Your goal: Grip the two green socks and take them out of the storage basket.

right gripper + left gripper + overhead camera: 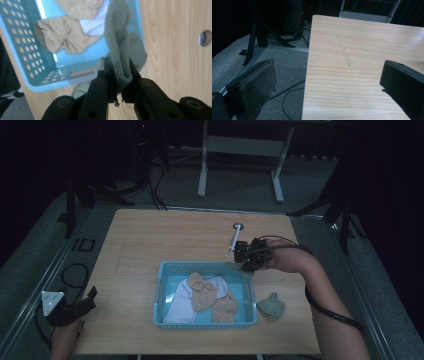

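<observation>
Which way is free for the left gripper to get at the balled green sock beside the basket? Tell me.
Probably none directly: the left gripper idles open at the table's left edge, and the blue basket lies between it and the balled green sock. It would have to go over or around it.

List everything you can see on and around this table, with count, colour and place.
Basket: one, light blue, near middle of the table.
Tan socks: at least two, inside the basket.
White cloth: one, in the basket under the tan socks.
Grey-green sock: one, clamped in the right gripper above the basket's far right corner.
Second grey-green sock: one, bunched on the table right of the basket.
Table: one, light wood.
Desk frame: one, grey, on the floor beyond.
Right gripper: black, shut on the sock.
Left gripper: black, jaws open, at the table's near left edge.
</observation>
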`<action>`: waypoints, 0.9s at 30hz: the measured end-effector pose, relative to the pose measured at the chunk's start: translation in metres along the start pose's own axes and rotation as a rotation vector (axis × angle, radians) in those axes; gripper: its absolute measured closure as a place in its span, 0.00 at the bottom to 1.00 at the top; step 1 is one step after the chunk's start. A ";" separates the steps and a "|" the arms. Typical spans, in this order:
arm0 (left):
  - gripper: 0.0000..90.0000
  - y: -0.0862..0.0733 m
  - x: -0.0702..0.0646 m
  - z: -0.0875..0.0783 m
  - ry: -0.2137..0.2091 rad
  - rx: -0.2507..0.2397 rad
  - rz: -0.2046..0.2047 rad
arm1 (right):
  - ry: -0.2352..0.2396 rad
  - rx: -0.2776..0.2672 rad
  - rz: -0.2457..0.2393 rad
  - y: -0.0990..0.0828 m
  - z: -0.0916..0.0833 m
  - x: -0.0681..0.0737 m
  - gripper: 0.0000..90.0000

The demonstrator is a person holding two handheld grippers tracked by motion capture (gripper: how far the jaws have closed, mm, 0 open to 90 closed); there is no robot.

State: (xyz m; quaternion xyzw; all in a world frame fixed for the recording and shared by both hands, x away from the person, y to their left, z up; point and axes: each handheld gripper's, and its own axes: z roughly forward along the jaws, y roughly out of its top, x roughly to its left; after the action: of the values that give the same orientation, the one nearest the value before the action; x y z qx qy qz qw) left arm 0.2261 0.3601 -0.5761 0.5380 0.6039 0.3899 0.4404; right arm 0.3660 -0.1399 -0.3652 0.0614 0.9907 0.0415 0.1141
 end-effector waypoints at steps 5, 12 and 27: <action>0.01 0.000 0.000 0.000 0.000 0.002 0.003 | -0.009 -0.003 0.059 -0.025 -0.001 -0.008 0.94; 0.01 0.000 0.000 0.000 0.001 0.001 0.003 | -0.009 0.014 0.141 -0.060 0.002 -0.017 0.94; 0.01 0.000 0.000 0.000 0.001 0.004 0.005 | -0.001 0.020 0.226 -0.096 0.023 -0.031 0.94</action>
State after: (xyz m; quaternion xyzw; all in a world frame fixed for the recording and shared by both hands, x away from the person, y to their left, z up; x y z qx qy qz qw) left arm 0.2262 0.3601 -0.5761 0.5403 0.6032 0.3901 0.4381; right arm 0.3904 -0.2370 -0.3898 0.1741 0.9777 0.0440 0.1086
